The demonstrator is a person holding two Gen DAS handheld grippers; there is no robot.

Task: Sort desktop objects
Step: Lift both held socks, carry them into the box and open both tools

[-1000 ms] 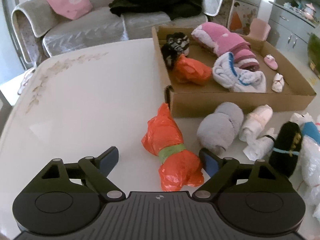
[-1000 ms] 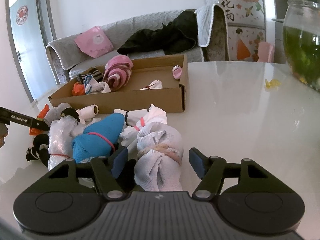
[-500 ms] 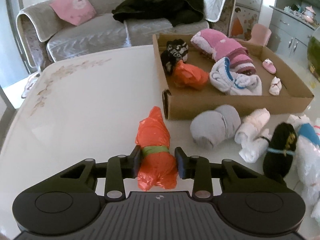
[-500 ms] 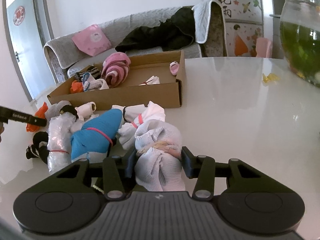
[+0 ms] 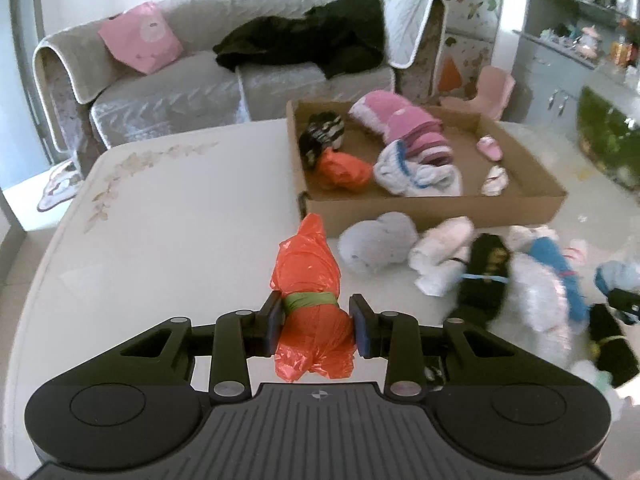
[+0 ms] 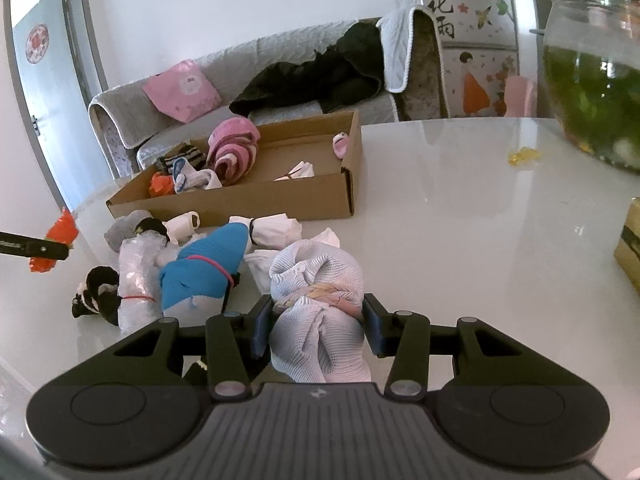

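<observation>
My left gripper (image 5: 317, 326) is shut on an orange plastic bundle (image 5: 310, 280) tied with a green band, held above the white table (image 5: 168, 232). My right gripper (image 6: 318, 326) is shut on a white mesh cloth bundle (image 6: 318, 280) with a pinkish tie. A shallow cardboard box (image 5: 432, 208) holds a pink rolled cloth (image 5: 400, 124), a second orange bundle (image 5: 342, 170), a striped black roll and small white items. It also shows in the right wrist view (image 6: 240, 200). The orange bundle and left gripper appear at the left edge there (image 6: 54, 240).
Loose bundles lie before the box: a grey roll (image 5: 376, 240), white rolls, a black roll (image 5: 486, 276), a blue bundle (image 6: 210, 268), bubble-wrapped pieces (image 6: 136, 280). A glass fish bowl (image 6: 592, 76) stands at the right. A sofa (image 5: 200, 80) stands beyond the table.
Both grippers closed from open onto their bundles, the left on the orange one, the right on the white mesh one. Both bundles have since risen a little off the table.
</observation>
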